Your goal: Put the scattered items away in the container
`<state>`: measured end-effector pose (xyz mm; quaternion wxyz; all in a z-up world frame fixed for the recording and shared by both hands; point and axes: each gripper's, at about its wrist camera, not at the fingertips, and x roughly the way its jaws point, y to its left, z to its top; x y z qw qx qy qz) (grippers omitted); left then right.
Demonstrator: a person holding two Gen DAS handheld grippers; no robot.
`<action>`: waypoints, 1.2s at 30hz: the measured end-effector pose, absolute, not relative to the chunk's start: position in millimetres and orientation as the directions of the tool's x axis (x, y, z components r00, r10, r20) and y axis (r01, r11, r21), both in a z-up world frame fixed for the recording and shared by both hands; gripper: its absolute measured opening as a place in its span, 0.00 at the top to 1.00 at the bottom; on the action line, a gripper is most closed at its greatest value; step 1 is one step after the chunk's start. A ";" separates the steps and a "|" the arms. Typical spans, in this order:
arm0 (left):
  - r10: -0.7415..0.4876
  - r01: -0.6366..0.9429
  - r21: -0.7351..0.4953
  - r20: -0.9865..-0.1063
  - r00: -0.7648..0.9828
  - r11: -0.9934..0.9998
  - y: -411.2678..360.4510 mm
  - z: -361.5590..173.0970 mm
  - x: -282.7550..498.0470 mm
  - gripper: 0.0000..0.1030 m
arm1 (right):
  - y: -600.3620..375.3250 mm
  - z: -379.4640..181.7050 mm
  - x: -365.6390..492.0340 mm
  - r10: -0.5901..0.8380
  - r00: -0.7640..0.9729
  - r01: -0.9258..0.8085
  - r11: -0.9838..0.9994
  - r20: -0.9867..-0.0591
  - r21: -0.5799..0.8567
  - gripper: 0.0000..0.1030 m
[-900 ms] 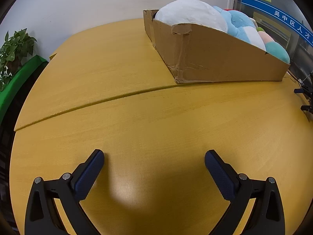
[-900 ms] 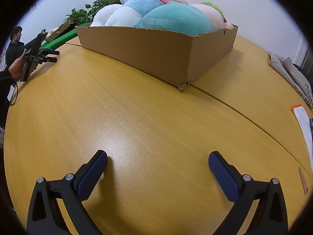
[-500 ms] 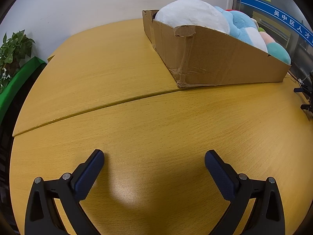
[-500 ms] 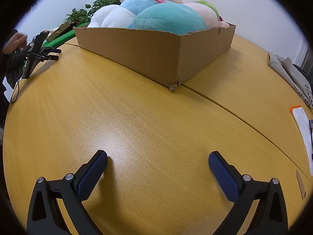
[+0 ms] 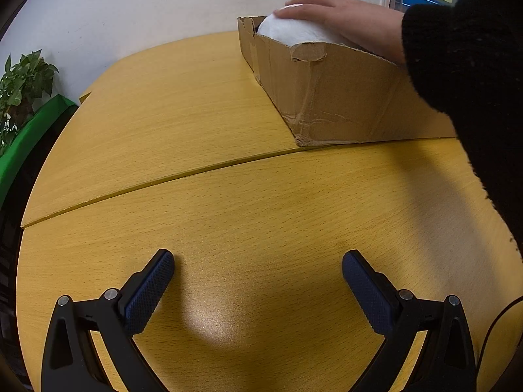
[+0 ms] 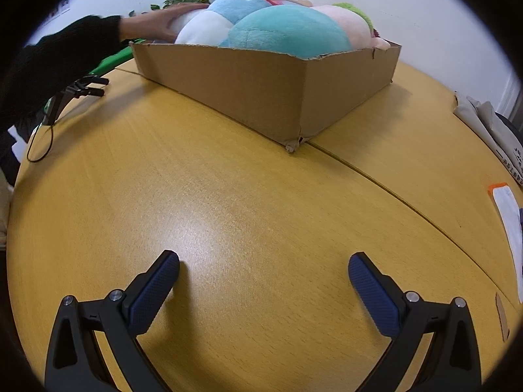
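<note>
The yellow wood-grain table (image 6: 228, 196) is made of sections meeting at a curved seam. A cardboard box (image 6: 261, 81) sits on it toward the far edge, one corner at the seam. Near the right edge lie folded cloth (image 6: 483, 121) and a white orange-tipped sheet (image 6: 508, 209).

Your left gripper (image 5: 258, 263) points steeply downward with its jaws spread as wide as they go and nothing between the blue textured pads (image 5: 148, 294). Your right gripper (image 6: 264, 263) sits the same way, tilted down, jaws fully apart and empty. A bare hand (image 5: 340, 16) in a black sleeve (image 5: 464, 65) reaches out ahead, palm down, fingers (image 6: 183, 8) extended and lying flat.
</note>
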<state>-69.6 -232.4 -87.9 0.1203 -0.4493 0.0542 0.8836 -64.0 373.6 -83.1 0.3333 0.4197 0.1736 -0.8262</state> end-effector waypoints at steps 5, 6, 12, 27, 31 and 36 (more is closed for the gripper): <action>0.163 -0.260 -0.012 -0.807 -0.567 -0.965 -231.8 -88.1 -70.0 0.00 | 380.6 -83.2 -62.5 -0.422 -0.409 0.725 -0.689 -0.809 -0.007 0.00; 0.163 -0.260 -0.012 -0.807 -0.568 -0.965 -231.6 -88.2 -70.1 0.00 | 382.1 -83.4 -62.7 -0.423 -0.408 0.727 -0.687 -0.809 -0.007 0.00; 0.163 -0.259 -0.012 -0.807 -0.568 -0.966 -230.9 -88.4 -70.5 0.00 | 384.2 -83.8 -64.3 -0.425 -0.407 0.730 -0.683 -0.808 -0.008 0.00; 0.162 -0.259 -0.012 -0.807 -0.568 -0.966 -231.0 -88.6 -71.5 0.00 | 383.9 -83.8 -64.2 -0.425 -0.407 0.730 -0.684 -0.809 -0.008 0.00; 0.162 -0.258 -0.012 -0.807 -0.568 -0.966 -230.5 -88.8 -71.6 0.00 | 383.9 -83.8 -64.3 -0.425 -0.407 0.730 -0.684 -0.808 -0.008 0.00; 0.162 -0.259 -0.012 -0.807 -0.568 -0.966 -230.2 -88.8 -71.7 0.00 | 384.2 -83.9 -64.7 -0.425 -0.407 0.730 -0.684 -0.808 -0.008 0.00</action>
